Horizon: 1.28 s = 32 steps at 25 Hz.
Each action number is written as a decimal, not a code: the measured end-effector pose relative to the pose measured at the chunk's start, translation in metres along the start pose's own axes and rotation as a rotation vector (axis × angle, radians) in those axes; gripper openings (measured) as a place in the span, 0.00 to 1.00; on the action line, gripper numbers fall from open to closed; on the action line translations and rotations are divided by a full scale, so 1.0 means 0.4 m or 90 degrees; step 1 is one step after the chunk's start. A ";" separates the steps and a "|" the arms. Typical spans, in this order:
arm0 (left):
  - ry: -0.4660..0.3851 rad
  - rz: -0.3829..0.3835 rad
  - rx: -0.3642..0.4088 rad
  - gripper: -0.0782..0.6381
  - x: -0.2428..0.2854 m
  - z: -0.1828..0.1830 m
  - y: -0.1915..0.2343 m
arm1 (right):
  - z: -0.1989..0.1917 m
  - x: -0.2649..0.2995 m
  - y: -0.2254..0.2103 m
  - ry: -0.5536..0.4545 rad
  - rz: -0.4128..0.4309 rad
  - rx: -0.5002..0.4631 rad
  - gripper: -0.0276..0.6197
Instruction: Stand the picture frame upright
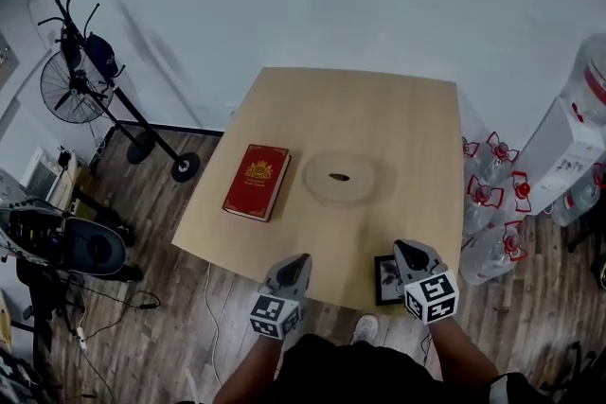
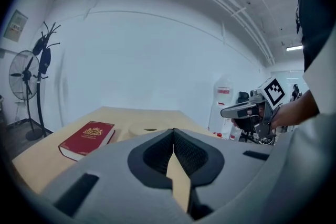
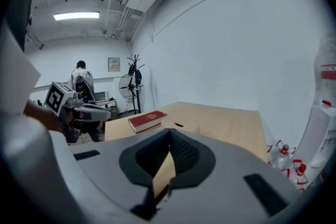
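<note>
The picture frame (image 1: 386, 279) lies flat at the tabletop's (image 1: 398, 128) near edge, just left of the right tool (image 1: 411, 249). The left tool (image 1: 297, 262) is farther off. Both tools are fully closed and empty.

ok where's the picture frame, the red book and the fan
picture frame (image 1: 386, 281), head view, its visible left part
red book (image 1: 257, 182), head view, middle of the cover
fan (image 1: 74, 88), head view, centre of the grille

Table (image 1: 398, 118) bears red book (image 1: 257, 182), flat picture frame (image 1: 384, 281)
</note>
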<state>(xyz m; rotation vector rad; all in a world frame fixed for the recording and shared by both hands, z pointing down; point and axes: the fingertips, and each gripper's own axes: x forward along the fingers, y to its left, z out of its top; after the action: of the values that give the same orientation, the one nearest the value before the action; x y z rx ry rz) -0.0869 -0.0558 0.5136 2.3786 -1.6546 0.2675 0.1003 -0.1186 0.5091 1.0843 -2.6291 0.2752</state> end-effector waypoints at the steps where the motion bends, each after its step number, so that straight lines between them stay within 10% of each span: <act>1: 0.000 0.000 -0.002 0.11 0.013 0.004 0.006 | 0.002 0.002 -0.015 -0.004 -0.010 -0.004 0.06; 13: 0.011 -0.105 0.022 0.11 0.136 0.038 0.023 | 0.001 0.055 -0.087 0.012 -0.088 0.046 0.06; 32: 0.086 -0.175 -0.020 0.11 0.158 -0.101 -0.005 | -0.434 0.027 -0.130 0.291 -0.163 0.153 0.21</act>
<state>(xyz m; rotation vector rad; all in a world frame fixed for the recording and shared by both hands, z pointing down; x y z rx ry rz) -0.0640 -0.1002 0.5696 2.4666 -1.2473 0.3395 0.1623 -0.1133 0.6794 1.2437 -2.0687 0.7026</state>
